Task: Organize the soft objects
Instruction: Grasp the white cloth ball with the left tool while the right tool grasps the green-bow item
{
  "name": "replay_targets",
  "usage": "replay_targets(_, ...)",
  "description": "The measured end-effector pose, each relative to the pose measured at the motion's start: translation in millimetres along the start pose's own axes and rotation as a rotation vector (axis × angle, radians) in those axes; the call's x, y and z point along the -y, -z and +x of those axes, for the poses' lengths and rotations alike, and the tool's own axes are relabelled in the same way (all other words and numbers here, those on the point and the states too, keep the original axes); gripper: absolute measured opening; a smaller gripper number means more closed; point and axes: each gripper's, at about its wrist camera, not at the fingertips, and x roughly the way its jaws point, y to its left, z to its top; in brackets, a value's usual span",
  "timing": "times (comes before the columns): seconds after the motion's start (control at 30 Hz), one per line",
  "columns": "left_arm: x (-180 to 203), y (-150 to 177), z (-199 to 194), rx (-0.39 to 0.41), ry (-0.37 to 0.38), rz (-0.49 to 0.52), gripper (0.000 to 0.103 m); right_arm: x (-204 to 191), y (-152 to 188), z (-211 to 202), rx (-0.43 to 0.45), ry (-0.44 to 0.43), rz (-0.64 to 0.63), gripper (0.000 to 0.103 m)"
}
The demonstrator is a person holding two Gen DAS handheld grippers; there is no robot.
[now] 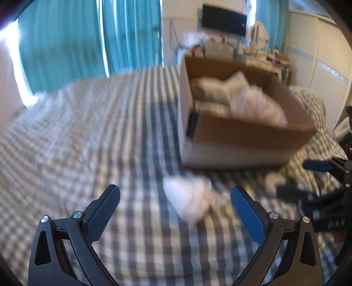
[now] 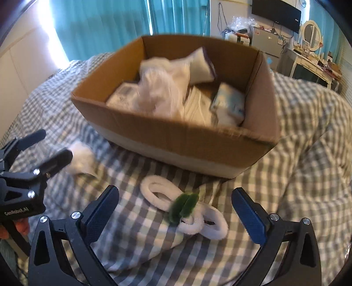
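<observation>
A cardboard box (image 2: 198, 136) stands on the checked bedspread, holding several white soft packs and a crumpled white cloth (image 2: 162, 88). It also shows in the left wrist view (image 1: 242, 136). My left gripper (image 1: 176, 209) is open and empty, with a white soft lump (image 1: 189, 198) lying on the bed between its fingers. My right gripper (image 2: 176, 209) is open and empty over a white fluffy looped band with a green bow (image 2: 184, 206). The left gripper (image 2: 44, 154) shows at the left of the right wrist view, near the white lump (image 2: 81, 158).
The bed (image 1: 88, 132) stretches left toward teal curtains (image 1: 66, 44). A rumpled duvet (image 2: 308, 132) rises to the right of the box. A cluttered desk with a monitor (image 2: 277, 11) and a round mirror (image 2: 312, 33) stands behind.
</observation>
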Motion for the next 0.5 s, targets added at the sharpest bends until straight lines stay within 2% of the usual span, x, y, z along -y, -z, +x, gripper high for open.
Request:
replay_targets(0.07,-0.5,6.3,7.2,-0.027,0.011,-0.015,0.098,2.8,7.2,13.7,0.0,-0.004,0.0,0.084)
replay_targets(0.2,8.0,8.2,10.5,-0.023,-0.006,0.019,0.097,5.6,11.5,27.8,-0.022,-0.024,0.008,0.083)
replay_targets(0.3,10.5,6.8,13.5,-0.026,-0.004,-0.001,0.096,1.3,12.8,34.0,-0.044,-0.023,-0.012,0.081)
replay_targets(0.33,9.8,6.5,14.5,-0.028,-0.011,-0.002,0.085,-0.1,13.9,36.6,-0.055,-0.017,-0.019,0.077)
replay_targets(0.4,8.0,5.9,20.4,-0.044,-0.004,-0.006,0.07,-3.0,16.8,41.6,-0.074,0.003,-0.027,0.072)
replay_targets(0.47,6.6,8.2,22.6,-0.05,-0.005,-0.011,0.063,-4.0,18.3,44.5,-0.081,0.026,-0.033,0.061)
replay_targets(0.5,6.6,9.0,22.1,-0.047,-0.002,-0.011,0.054,-4.3,18.2,44.8,-0.079,0.029,-0.032,0.06)
